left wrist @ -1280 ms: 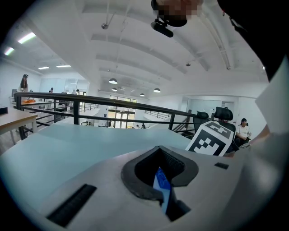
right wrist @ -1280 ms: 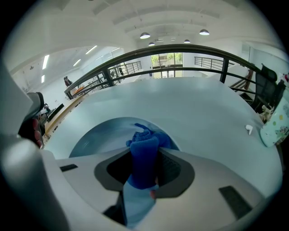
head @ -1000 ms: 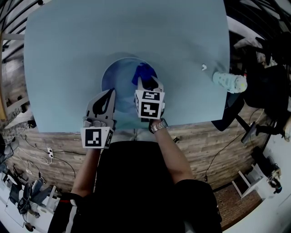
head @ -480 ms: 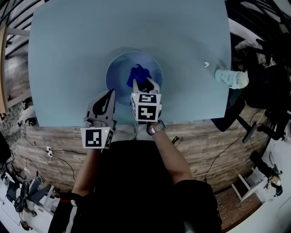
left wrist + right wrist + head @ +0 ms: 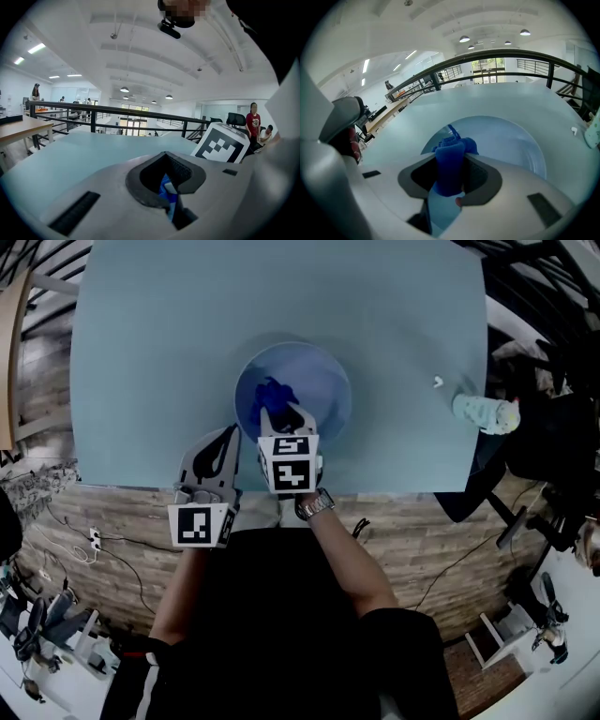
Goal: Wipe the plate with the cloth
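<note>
In the head view, our right gripper [image 5: 286, 416] reaches over the near left part of the plate [image 5: 328, 395], with the blue cloth [image 5: 273, 392] bunched at its tip. Our left gripper [image 5: 227, 435] sits just beside the rim. In the left gripper view, we see its jaws closed together. In the right gripper view, we see the jaws clamped on the cloth, with the plate just beyond.

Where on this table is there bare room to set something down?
The far half of the table beyond the plate is bare, as is the stretch left of it. Right of the plate sit a small white object and a pale patterned object. The near edge is crowded: left claw, right claw, cloth.
</note>
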`<state>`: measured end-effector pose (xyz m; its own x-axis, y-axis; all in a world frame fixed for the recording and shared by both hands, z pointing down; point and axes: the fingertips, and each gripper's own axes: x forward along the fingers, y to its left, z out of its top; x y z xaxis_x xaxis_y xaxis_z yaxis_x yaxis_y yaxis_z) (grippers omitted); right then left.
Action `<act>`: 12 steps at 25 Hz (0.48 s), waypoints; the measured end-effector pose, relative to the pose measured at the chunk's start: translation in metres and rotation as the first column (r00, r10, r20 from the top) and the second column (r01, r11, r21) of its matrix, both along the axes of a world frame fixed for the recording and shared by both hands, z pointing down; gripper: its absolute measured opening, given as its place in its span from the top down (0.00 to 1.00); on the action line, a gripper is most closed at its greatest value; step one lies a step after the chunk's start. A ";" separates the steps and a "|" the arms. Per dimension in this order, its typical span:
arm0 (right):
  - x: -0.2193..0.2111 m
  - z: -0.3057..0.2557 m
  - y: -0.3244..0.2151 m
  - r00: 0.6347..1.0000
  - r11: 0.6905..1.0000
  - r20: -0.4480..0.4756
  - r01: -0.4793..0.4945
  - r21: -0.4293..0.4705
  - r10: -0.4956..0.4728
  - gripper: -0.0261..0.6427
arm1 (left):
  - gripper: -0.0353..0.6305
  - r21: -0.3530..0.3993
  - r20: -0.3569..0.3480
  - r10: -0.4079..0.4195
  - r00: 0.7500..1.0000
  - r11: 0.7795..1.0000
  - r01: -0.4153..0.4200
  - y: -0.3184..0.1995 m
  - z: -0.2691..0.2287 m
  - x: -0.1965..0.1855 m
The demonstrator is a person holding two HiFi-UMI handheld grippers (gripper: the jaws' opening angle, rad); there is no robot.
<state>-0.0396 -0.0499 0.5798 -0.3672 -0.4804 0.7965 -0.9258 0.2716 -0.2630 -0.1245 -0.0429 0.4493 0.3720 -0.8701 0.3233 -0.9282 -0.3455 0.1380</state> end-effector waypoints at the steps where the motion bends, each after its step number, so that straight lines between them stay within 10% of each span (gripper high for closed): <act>1: -0.005 0.001 0.000 1.000 1.000 0.002 0.017 -0.001 -0.017 0.78 | 0.95 0.000 0.001 -0.009 1.000 1.000 0.009 0.000 0.000 -0.002; 12: -0.036 0.013 -0.005 0.993 0.993 0.002 0.116 -0.030 -0.116 0.78 | 0.95 -0.012 0.010 -0.084 0.996 0.996 0.084 0.002 0.005 -0.022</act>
